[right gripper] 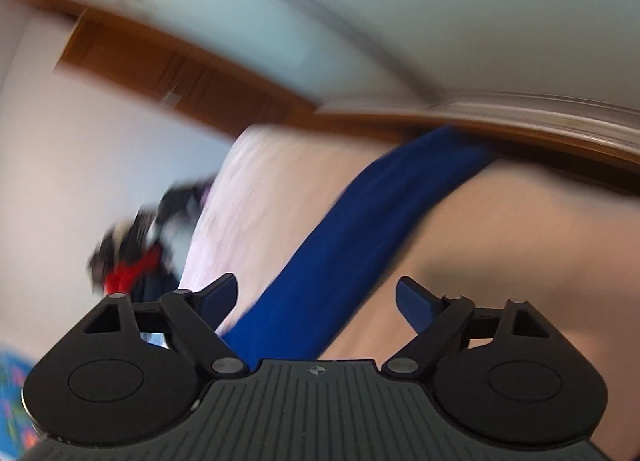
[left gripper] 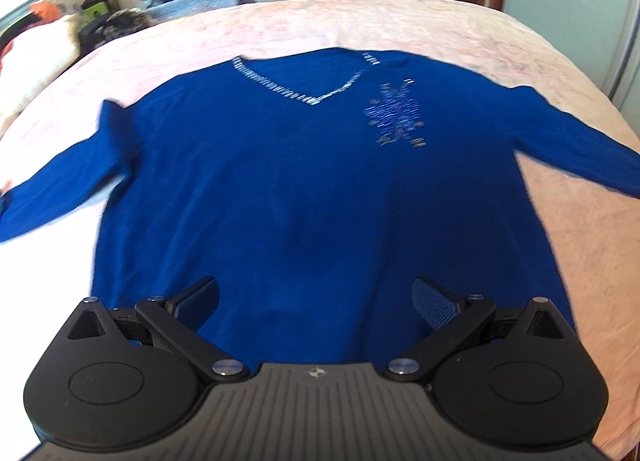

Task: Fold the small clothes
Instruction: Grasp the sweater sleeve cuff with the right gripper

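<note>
Across the pink bed, a blue V-neck sweater lies face up and spread flat, neckline toward twelve o'clock and hem toward six; the sleeves run out toward nine and three o'clock. The left tool hangs above the hem at six o'clock, jaws wide apart and holding nothing. The right tool, seen in a strongly blurred view, also has its jaws apart; a blue sleeve runs between them from six toward one o'clock, yet neither pad visibly presses on it.

Risks, as judged: the sleeve appears to reach the bed's edge near a wooden frame, so a loose or partial pinch could let it slide off. Closing during fast travel may catch only one layer or miss the cloth. A pull on one side alone could drag the body askew and wrinkle it. Beaded trim and a beaded motif could snag.

No readable writing or brand appears; each tool body carries only a small round emblem.
</note>
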Demonstrator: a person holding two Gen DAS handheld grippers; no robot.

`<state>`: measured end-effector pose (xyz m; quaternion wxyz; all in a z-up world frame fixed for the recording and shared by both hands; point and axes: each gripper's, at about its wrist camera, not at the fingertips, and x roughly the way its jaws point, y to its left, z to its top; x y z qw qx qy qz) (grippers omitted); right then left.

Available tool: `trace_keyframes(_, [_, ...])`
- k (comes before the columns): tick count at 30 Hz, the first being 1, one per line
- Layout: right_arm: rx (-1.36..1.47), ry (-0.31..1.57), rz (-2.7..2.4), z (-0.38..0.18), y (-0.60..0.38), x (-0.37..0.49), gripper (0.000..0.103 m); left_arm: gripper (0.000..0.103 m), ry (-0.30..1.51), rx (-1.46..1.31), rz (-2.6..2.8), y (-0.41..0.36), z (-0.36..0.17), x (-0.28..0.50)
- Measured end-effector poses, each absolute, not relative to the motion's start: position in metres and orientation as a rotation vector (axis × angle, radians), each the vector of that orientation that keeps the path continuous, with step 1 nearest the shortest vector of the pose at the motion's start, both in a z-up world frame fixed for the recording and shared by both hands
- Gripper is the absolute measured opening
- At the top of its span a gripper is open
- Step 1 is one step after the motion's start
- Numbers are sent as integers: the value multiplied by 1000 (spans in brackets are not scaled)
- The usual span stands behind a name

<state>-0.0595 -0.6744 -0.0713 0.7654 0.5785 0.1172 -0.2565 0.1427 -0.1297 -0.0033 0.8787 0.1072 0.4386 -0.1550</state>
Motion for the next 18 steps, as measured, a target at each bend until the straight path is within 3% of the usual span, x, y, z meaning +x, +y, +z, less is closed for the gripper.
trace_keyframes(12, [1280,264,-624,-99,-723,-43,78,103,887,252,-395,-183,-5,154])
trace_keyframes(15, [1269,264,-645,-100,-726,-37,69,103,895,261,-392,-186,-7,156])
trace_keyframes(18, [1259,274,-693,-101,-729,-38,50,103,904,261,-383,-186,-9,158])
